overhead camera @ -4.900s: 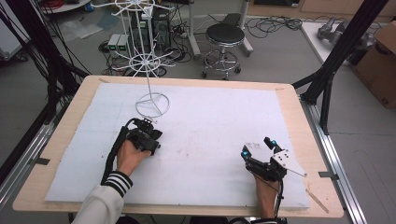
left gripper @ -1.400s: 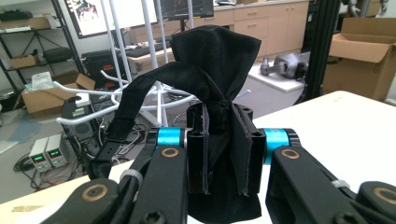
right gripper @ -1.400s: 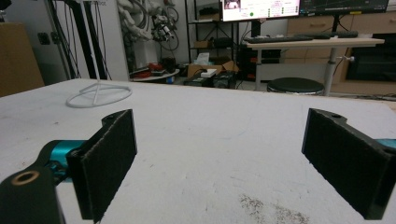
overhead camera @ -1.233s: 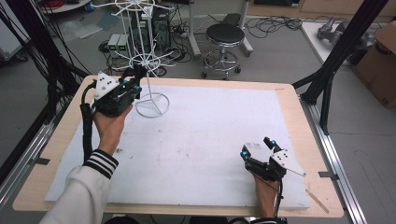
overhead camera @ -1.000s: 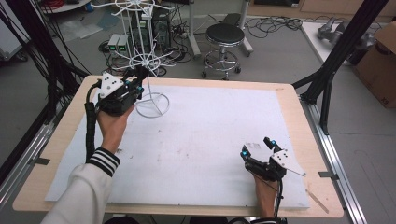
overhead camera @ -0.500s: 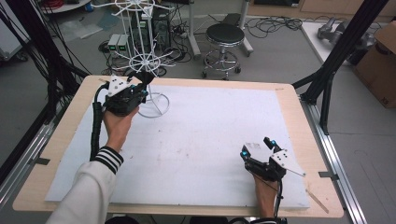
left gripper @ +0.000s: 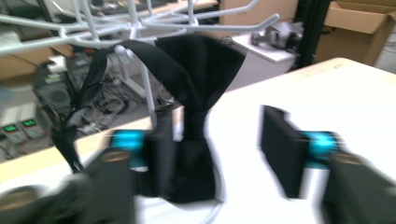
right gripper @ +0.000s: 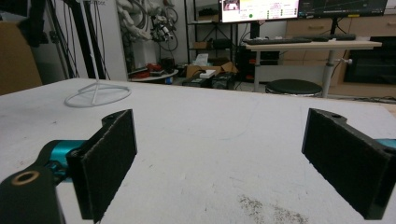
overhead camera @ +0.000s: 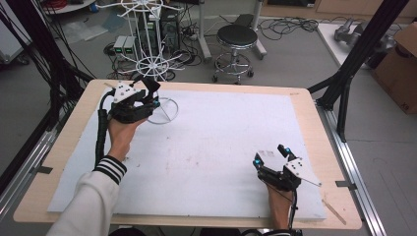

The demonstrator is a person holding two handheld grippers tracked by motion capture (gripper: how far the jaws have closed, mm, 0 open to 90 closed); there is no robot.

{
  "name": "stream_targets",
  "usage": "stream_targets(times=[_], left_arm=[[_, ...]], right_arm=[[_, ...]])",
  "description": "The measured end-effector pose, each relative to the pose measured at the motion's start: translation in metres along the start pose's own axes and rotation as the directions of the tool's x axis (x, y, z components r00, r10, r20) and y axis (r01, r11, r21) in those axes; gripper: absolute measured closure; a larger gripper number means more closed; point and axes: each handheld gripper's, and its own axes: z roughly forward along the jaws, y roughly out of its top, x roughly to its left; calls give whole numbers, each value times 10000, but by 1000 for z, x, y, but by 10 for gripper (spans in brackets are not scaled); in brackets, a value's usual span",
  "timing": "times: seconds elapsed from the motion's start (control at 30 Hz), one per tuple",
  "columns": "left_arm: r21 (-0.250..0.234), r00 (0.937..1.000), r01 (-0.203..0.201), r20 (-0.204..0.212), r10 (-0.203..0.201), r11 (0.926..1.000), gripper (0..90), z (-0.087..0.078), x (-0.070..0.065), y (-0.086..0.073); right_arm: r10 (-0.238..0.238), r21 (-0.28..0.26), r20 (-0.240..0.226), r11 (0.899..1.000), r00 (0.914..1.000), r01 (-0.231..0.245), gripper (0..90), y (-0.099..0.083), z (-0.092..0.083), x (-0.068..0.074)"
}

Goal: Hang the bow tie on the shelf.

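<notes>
Since the earlier frame, the left gripper [overhead camera: 147, 93] has been carried from the table's near part up to the white wire rack [overhead camera: 147, 46] at the far left corner, and its jaws have just been opened. A black bow tie [left gripper: 196, 107] is seen hung on a rack arm, lying against one pad, with the other pad well apart from it. Further right, the right gripper [overhead camera: 272, 157] is rested on the white table cover [overhead camera: 221, 137], jaws spread wide with nothing between them.

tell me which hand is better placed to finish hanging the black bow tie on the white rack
Left. Its tool is at the rack, jaws just opened around the bow tie. The right tool rests far off.
</notes>
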Motion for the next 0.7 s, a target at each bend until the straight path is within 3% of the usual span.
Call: stream_targets(times=[0.03,0.17,0.37,0.5,0.67,0.7], left_arm=[[-183,9999,50,131,-47,9998,279,-2,1,-1],[-328,9952,563,817,-535,9979,127,-10,9,-6],[-367,9916,376,1250,-328,9986,98,-34,20,-23],[-560,9876,-258,1534,342,9981,96,-56,27,-44],[-1139,9837,-223,1748,421,9932,96,-78,37,-82],[-1254,9832,-23,1807,251,9921,96,-83,38,-92]], right_arm=[[-14,-6,10,10000,10000,14,93,0,0,0],[81,9,-11,10000,10000,-81,93,0,0,0],[-41,-31,19,10000,10000,42,93,0,-1,1],[7,7,20,10000,10000,-7,93,0,-1,1],[-24,7,-36,10000,10000,24,93,0,-1,1],[-52,-3,-33,10000,10000,52,93,0,-1,1]])
